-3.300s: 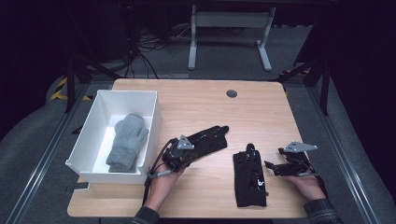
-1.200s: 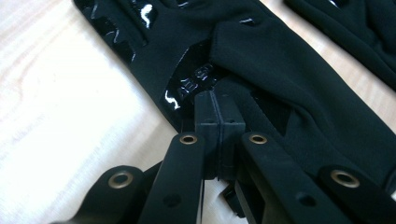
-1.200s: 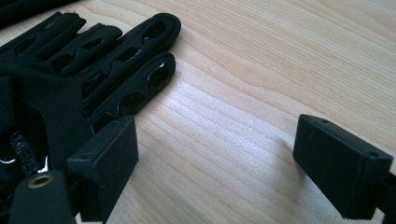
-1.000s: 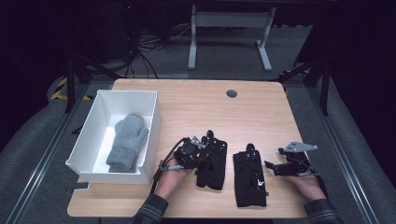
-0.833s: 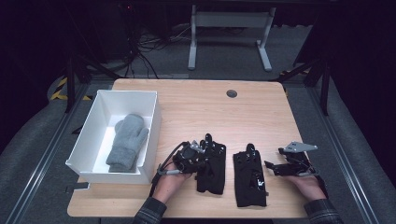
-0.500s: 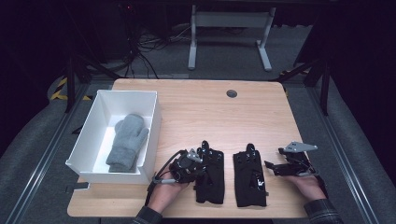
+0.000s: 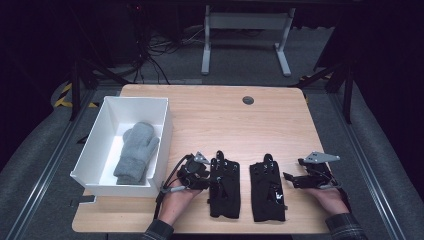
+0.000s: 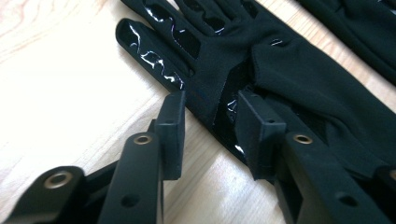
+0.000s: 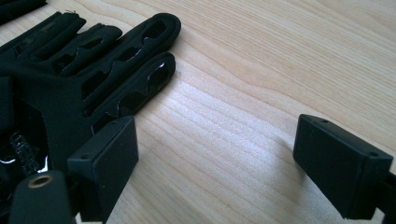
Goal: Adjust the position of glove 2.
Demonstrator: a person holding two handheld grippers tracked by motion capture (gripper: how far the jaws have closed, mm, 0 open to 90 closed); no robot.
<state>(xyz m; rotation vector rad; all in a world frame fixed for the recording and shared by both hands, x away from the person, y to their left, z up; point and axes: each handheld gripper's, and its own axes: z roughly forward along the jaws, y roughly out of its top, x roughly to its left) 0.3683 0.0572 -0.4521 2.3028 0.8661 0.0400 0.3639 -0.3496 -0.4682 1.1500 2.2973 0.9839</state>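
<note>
High view: a white bin (image 7: 165,120) holding a grey mitten (image 7: 136,152) sits at the left of the wooden table (image 7: 220,115). Just beside its near corner the person's left hand (image 7: 176,200) rises from the bottom edge, palm down, pointing the left gripper (image 7: 206,176) toward the left black glove (image 7: 224,184), which lies flat, fingers away from the person. In the left gripper view that gripper (image 8: 210,119) has its jaws partly apart, having just been opening; the glove's (image 8: 289,79) edge lies between and under them, and the pads no longer press it. The right black glove (image 7: 267,188) lies parallel just beside the first, apart from it. At far right the right hand (image 7: 332,199) rests near the table edge, its right gripper (image 7: 292,178) aimed leftward at that glove. In the right gripper view its jaws (image 9: 215,154) stand wide open over bare wood, one pad touching the glove's (image 9: 70,70) edge, holding nothing.
</note>
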